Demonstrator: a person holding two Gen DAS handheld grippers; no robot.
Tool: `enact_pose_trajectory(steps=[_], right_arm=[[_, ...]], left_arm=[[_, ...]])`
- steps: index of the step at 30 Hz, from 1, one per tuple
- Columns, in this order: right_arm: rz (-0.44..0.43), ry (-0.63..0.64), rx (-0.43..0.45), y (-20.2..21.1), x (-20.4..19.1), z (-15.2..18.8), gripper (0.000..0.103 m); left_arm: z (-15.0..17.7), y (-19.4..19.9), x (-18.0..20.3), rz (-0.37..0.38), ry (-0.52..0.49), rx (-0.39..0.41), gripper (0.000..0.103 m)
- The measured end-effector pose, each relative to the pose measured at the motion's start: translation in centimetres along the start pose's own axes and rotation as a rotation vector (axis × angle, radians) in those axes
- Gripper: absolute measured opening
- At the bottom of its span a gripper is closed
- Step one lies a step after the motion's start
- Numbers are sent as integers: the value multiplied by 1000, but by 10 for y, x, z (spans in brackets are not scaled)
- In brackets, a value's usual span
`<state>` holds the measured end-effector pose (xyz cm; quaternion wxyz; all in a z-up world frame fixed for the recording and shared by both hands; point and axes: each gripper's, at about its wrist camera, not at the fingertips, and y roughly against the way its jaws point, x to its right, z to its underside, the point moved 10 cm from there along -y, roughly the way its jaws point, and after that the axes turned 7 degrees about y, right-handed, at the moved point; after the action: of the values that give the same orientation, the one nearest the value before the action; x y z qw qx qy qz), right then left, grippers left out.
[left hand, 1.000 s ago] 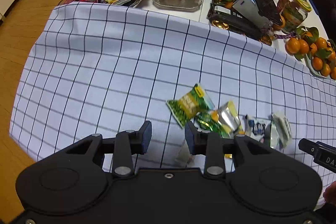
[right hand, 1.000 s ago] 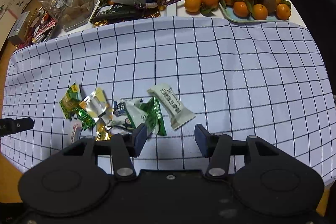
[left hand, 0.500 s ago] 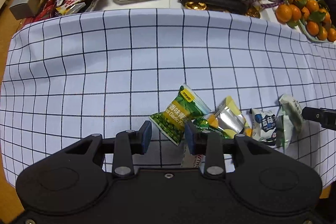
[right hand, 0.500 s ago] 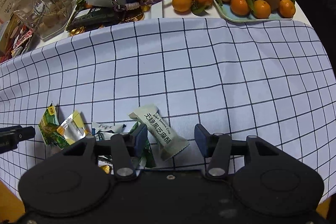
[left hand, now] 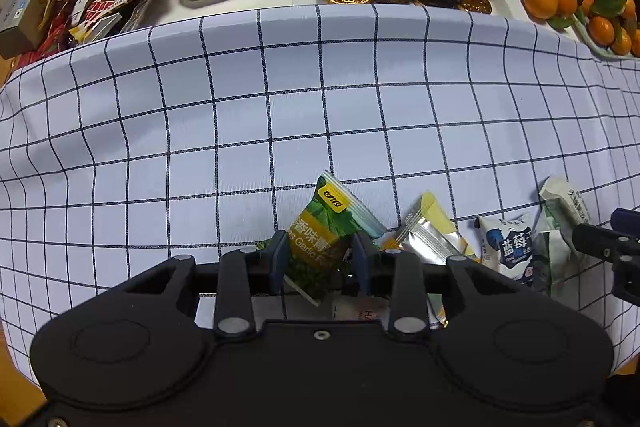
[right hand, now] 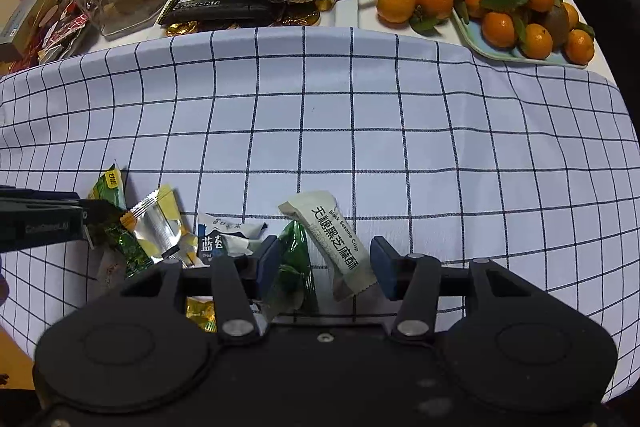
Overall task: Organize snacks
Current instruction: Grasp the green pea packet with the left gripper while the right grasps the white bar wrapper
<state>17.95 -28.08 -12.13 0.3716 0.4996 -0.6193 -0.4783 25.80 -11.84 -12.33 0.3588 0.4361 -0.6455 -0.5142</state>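
The left gripper (left hand: 319, 254) is placed around the green garlic pea packet (left hand: 325, 235), one blue pad on each side of it. The pads seem to touch the wrapper, but I cannot tell if they already press it. The packet lies tilted near the front edge of the checked cloth (left hand: 280, 115), at the left end of the row of snacks. Just beside it on the right lies the silver and yellow packet (left hand: 432, 235), then the blueberry packet (left hand: 507, 247).

The right gripper (right hand: 325, 263) is released, with its jaws wide apart. Between them lie two things: the white black sesame crisp bar (right hand: 335, 242) and, touching it on the left, a green wrapper (right hand: 295, 267).

To do this step well, I think the left gripper should close slowly on the middle of the pea packet, where it is thick, and then lift straight up. The wrapper is smooth and filled with air, so it may slip out. The right gripper should move a little to the right before it closes, so that it takes only the sesame bar and not the green wrapper too.
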Motion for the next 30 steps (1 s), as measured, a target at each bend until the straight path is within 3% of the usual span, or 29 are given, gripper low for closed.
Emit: enact_pose_trajectory(steps=[5,24,30], right_arm=[[-9,-20,-9,1,7,2,52],[-38,-87,-38,-4,21,-1,53],[-76,-119,-58,-7,25,0,53]], left_arm=[[-1,-8,-4,-42,7,1,47],[-26,-32,-18,-14,226,-52,49],[-34,-43,-20,-49,235,-51,52]])
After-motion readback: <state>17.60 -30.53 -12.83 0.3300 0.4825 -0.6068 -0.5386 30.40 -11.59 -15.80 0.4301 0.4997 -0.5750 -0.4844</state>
